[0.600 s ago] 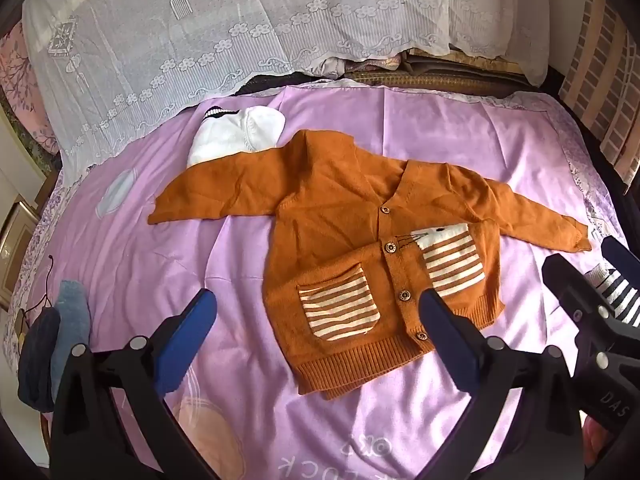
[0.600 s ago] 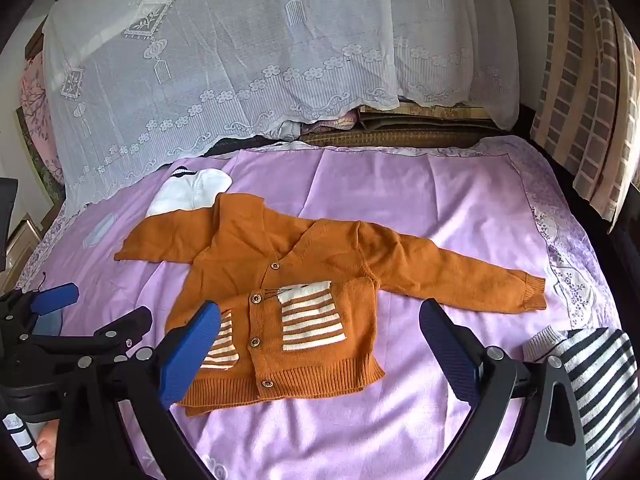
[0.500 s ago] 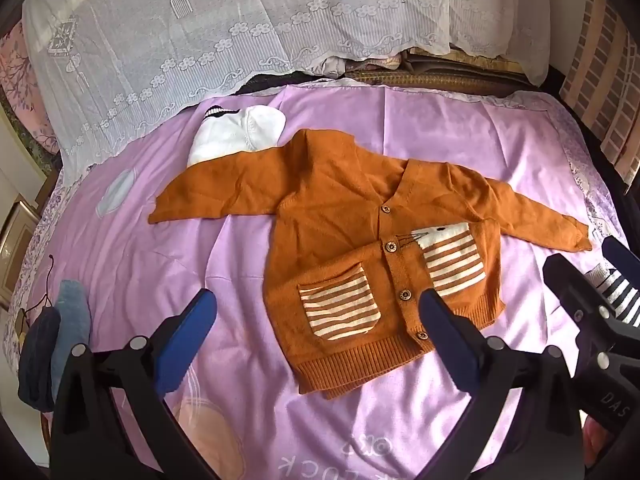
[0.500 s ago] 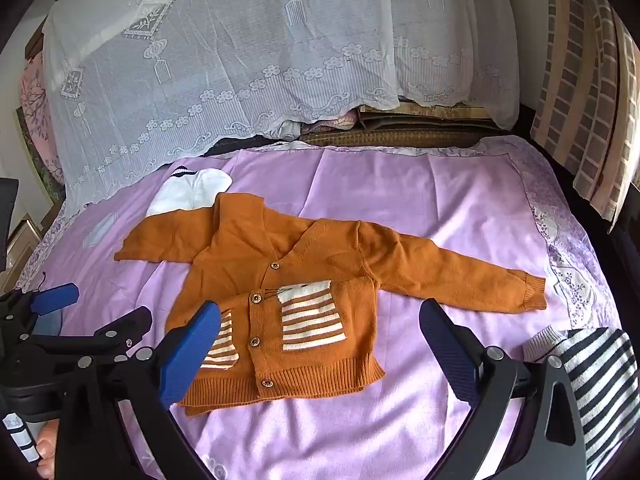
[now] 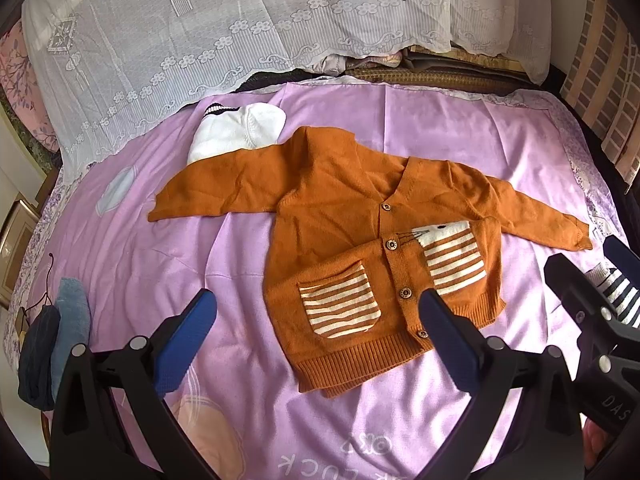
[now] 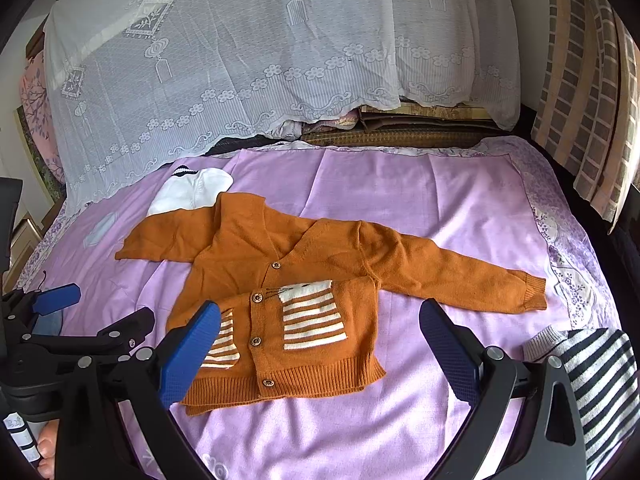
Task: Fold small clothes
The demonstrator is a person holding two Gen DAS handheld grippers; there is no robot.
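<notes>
Both my tools are spread as wide as they go and have hold of nothing. My left gripper (image 5: 316, 336) hangs over the near part of the bed (image 5: 460, 120), its right pad above the cardigan's hem; my right gripper (image 6: 320, 344) hangs beside it, a little further right, with the hem's button line showing between its pads.

The cardigan (image 5: 360, 232) lies face up and buttoned on the purple sheet, collar far, ribbed hem near. It lies ahead of both tools and below them, with its body slightly skewed so the hem's left corner is nearest me. Its long axis is the sleeve line, which runs left to right across the bed: the left sleeve (image 5: 216, 188) reaches out to the far left, its upper edge overlapping a white garment (image 5: 232, 132), and the right sleeve (image 6: 460, 276) stretches out to the right, its cuff near a striped garment (image 6: 592, 368).

That settles the split, I think: the left sleeve is the left tool's to take, the right sleeve the right tool's. Each cuff lies well outboard of its tool, so I would reach outward and further away before bringing a sleeve in across the chest.
</notes>
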